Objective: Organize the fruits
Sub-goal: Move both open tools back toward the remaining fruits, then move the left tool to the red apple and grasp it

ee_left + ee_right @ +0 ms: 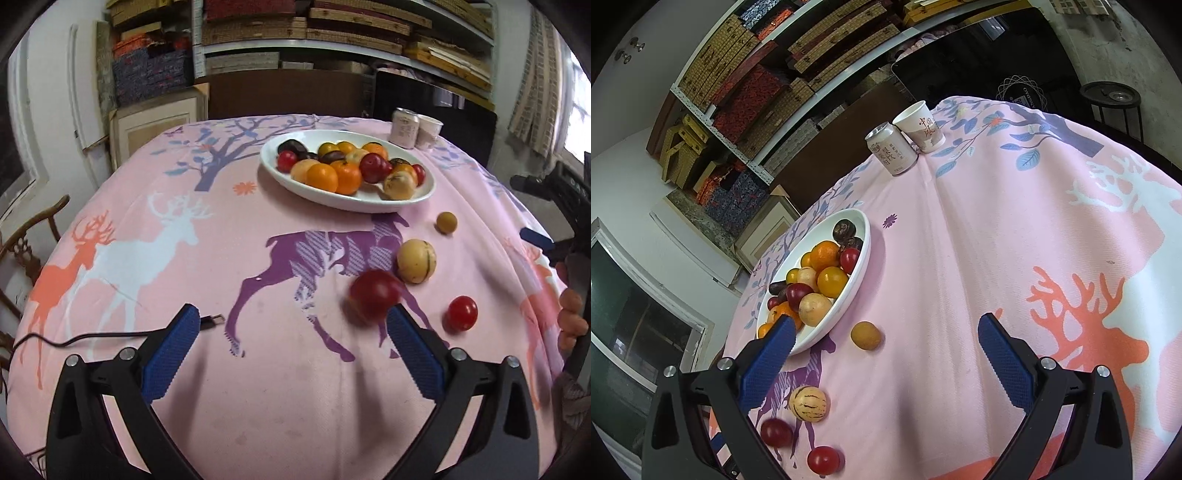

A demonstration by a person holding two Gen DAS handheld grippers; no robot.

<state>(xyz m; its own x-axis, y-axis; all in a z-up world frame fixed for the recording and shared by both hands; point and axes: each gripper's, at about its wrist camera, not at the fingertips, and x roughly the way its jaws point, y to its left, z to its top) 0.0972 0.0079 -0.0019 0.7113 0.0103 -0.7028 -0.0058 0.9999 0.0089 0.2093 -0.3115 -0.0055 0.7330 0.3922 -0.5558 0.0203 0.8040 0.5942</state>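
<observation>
Four fruits lie loose on the table (pixel 155 280), just outside the white oval dish (pixel 413 201) that holds the rest. Nearest the left gripper (pixel 291 332) is a dark red plum (pixel 375 295), blurred, close by its right fingertip; I judge it the one to take. Both jaws stand spread wide and empty, so the gripper should centre over the plum before closing gently, since a round, smooth fruit will likely roll away. Beside it sit a pale striped melon (pixel 416 260), a small red tomato (pixel 461 313) and a tan longan (pixel 446 222). The right gripper (pixel 886 332) hangs spread and empty too. A can (pixel 892 151) and paper cup (pixel 921 125) stand beyond.
</observation>
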